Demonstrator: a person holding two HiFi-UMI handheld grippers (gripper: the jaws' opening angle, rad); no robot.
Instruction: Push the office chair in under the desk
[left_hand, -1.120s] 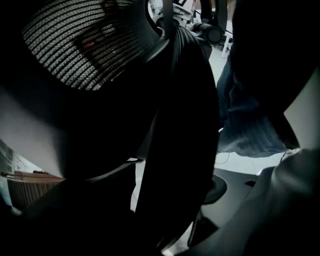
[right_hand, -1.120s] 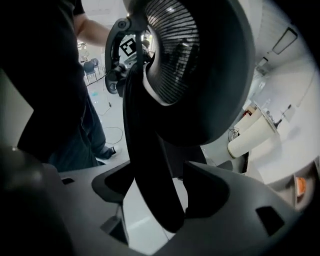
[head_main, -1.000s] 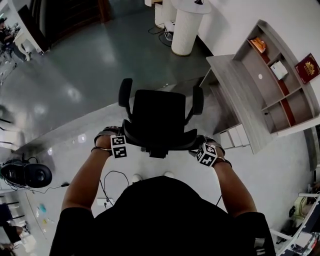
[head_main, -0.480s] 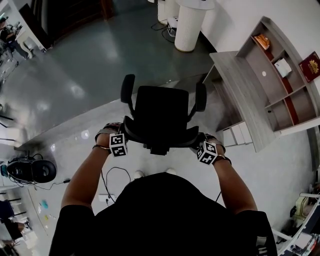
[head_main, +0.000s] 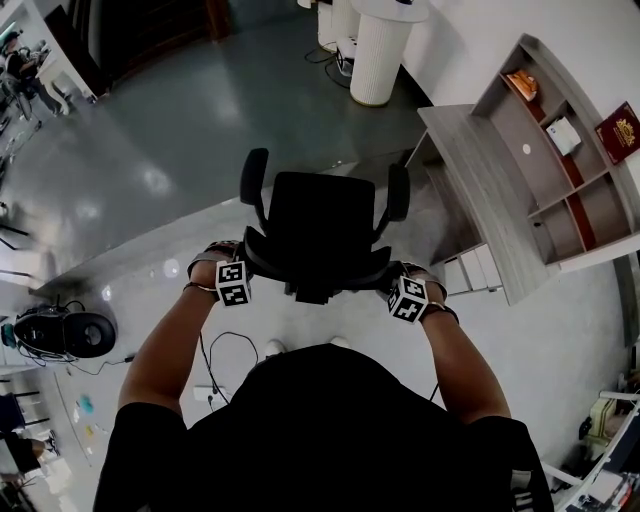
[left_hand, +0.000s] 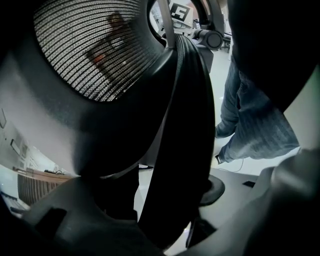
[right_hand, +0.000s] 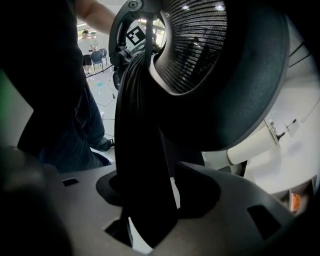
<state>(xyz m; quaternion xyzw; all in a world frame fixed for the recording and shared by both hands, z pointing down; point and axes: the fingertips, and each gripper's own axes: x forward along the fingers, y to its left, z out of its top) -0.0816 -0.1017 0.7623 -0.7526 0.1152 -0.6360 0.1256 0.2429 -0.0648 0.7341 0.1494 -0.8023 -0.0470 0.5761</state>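
Observation:
The black office chair (head_main: 320, 225) stands on the pale floor with its backrest toward me and its seat facing the grey desk (head_main: 470, 190) at the right. My left gripper (head_main: 243, 270) is at the left edge of the backrest and my right gripper (head_main: 396, 286) at the right edge. In the left gripper view the black backrest rim (left_hand: 180, 150) runs between the jaws of my left gripper (left_hand: 175, 220), which are closing, with a sliver of light beside it. In the right gripper view the rim (right_hand: 142, 150) lies between the closing jaws of my right gripper (right_hand: 150, 215), with a gap on one side.
A white fluted column (head_main: 378, 50) stands beyond the desk. A shelf unit (head_main: 560, 150) with a red book rises behind the desktop, with white drawers (head_main: 470, 272) below. Cables (head_main: 215, 365) and a round black device (head_main: 60, 335) lie on the floor at left.
The chair and both grippers sit slightly farther forward in the head view. Both grippers stay at the backrest edges.

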